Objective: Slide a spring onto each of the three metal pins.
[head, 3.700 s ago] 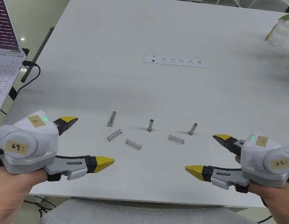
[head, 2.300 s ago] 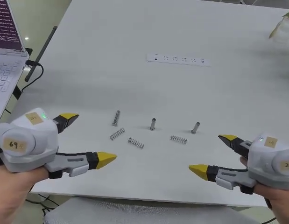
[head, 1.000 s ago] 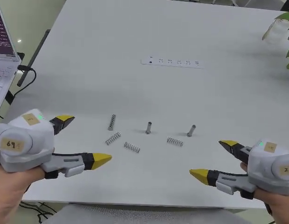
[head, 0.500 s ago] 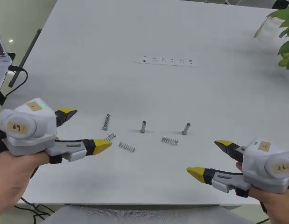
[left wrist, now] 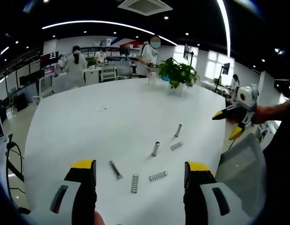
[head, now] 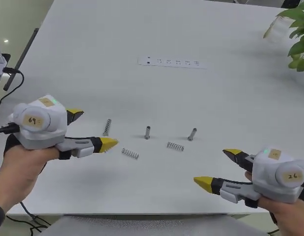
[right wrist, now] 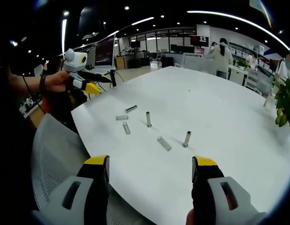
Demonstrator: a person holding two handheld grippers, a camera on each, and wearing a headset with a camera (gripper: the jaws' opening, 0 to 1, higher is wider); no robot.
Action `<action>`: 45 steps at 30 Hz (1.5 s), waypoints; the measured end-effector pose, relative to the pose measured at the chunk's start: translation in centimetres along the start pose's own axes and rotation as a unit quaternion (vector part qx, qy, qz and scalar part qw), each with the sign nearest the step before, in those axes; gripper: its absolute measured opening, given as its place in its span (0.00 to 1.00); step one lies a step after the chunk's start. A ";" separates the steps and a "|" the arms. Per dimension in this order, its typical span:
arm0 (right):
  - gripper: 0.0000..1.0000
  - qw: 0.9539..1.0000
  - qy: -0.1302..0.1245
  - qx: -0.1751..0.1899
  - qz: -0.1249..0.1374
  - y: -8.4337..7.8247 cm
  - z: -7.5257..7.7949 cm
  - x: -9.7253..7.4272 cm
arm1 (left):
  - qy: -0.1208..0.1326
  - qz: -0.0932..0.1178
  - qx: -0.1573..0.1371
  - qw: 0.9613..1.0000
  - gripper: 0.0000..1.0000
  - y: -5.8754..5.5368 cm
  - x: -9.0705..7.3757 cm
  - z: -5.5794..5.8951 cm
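Note:
Two metal pins stand upright mid-table, the middle pin (head: 147, 132) (left wrist: 155, 148) (right wrist: 148, 119) and the right pin (head: 192, 133) (left wrist: 178, 130) (right wrist: 186, 138). The left pin (head: 107, 127) (left wrist: 115, 169) (right wrist: 131, 108) looks to lie tilted on its side. Three loose springs lie in front of them: one (head: 130, 153) (left wrist: 158, 176) (right wrist: 126, 127), another (head: 175, 146) (left wrist: 176, 146) (right wrist: 163, 143), and a third (left wrist: 135, 183) (right wrist: 122, 117) by my left gripper's lower tip. My left gripper (head: 93, 129) (left wrist: 135, 171) is open, just left of the left pin. My right gripper (head: 218, 167) (right wrist: 149, 164) is open near the front edge.
A white power strip (head: 171, 62) lies farther back on the white table (head: 142, 29). A potted plant (head: 294, 39) stands at the back right. A black cable (head: 12, 73) hangs off the left edge. A mesh chair (right wrist: 55, 154) sits below the front edge.
My left gripper has moved forward and right toward the left pin; its lower tip now covers the leftmost spring in the head view. The right gripper has hardly moved. The head camera shifted.

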State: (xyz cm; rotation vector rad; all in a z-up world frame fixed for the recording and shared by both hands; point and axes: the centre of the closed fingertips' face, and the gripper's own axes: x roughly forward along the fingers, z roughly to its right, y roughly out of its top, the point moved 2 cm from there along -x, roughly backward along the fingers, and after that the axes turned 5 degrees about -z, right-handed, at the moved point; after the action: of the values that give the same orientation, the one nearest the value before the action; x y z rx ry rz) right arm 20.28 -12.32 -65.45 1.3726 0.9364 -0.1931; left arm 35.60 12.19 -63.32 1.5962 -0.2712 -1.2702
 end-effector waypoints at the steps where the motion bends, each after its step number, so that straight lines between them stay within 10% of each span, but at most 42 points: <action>1: 0.71 1.000 0.000 0.000 0.000 0.0 0.0 0.0 | 0.000 0.000 0.000 1.000 0.73 0.0 0.2 -0.1; 45: 0.71 1.000 -0.011 0.017 -0.011 -1.3 0.7 -1.3 | 0.036 -0.086 -0.111 0.990 0.43 -3.8 11.3 -7.1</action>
State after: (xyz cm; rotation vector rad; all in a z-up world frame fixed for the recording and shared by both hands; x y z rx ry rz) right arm 18.96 -13.79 -65.62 1.3884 0.9335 -0.2423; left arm 44.60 9.99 -73.66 1.4942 0.0530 -1.3205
